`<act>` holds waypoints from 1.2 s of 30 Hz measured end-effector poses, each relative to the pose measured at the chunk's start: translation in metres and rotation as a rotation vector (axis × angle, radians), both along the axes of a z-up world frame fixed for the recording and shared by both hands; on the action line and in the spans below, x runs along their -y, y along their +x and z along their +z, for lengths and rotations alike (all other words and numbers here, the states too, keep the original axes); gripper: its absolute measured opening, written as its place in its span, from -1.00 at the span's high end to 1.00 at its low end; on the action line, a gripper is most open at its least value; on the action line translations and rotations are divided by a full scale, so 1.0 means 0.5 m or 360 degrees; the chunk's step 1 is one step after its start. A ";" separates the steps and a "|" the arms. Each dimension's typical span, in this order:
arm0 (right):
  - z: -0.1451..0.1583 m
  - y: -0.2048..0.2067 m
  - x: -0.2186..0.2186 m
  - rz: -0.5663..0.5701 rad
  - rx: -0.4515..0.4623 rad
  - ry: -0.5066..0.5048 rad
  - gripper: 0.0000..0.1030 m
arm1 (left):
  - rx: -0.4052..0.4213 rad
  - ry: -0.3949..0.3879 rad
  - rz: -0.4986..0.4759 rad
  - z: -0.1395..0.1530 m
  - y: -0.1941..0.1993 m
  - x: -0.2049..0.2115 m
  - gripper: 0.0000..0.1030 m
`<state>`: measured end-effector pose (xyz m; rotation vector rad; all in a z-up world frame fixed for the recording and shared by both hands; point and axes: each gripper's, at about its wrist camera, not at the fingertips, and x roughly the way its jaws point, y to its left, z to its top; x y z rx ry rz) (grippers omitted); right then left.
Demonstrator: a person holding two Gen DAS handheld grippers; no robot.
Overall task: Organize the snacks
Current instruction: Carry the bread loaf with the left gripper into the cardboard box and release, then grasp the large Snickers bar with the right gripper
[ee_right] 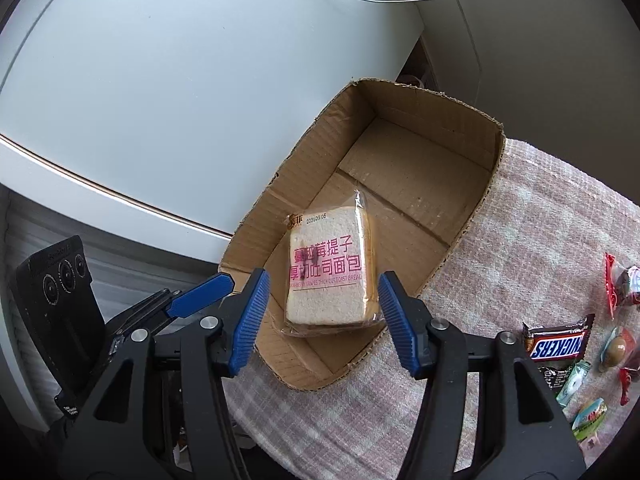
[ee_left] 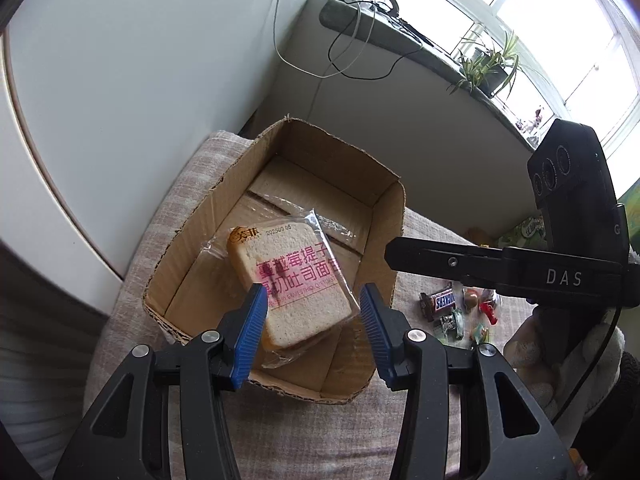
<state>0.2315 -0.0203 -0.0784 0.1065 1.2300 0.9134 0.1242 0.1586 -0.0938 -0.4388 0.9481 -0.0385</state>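
Left wrist view: looks steeply down along its own blue fingers (ee_left: 252, 336) from close above the cardboard box (ee_left: 224, 216); faces a window sill at upper right.
Right wrist view: looks steeply down from close above the same cardboard box (ee_right: 280, 208), set slightly further right; faces a white panel.
Shared field: box, wrapped bread (ee_left: 296, 280) (ee_right: 328, 276), checked cloth (ee_left: 160, 216) (ee_right: 540, 216), Snickers bar (ee_left: 440, 302) (ee_right: 558, 346).
Cross-sighting: each view catches the other gripper at its edge.

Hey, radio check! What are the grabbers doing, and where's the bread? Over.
Left gripper open, empty. Right gripper open, empty. Bread pack inside cardboard box. Snickers bar and candies still outside. Nothing blocking.
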 end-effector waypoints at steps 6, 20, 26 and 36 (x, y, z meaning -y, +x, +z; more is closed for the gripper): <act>0.016 -0.027 0.101 -0.0089 0.0122 -0.0028 -0.27 | 0.0064 0.0042 -0.0088 0.024 -0.025 0.052 0.11; -0.028 -0.108 0.361 -0.0417 0.0256 -0.0383 -0.27 | -0.0020 -0.0030 -0.0329 -0.024 -0.030 0.212 0.11; -0.084 -0.136 0.419 -0.0554 0.0089 -0.0378 -0.27 | -0.0061 -0.0025 -0.0445 -0.050 -0.023 0.276 0.11; -0.178 -0.167 0.392 -0.0657 -0.0181 -0.0318 0.01 | -0.0064 0.0065 -0.0650 -0.086 0.012 0.367 0.31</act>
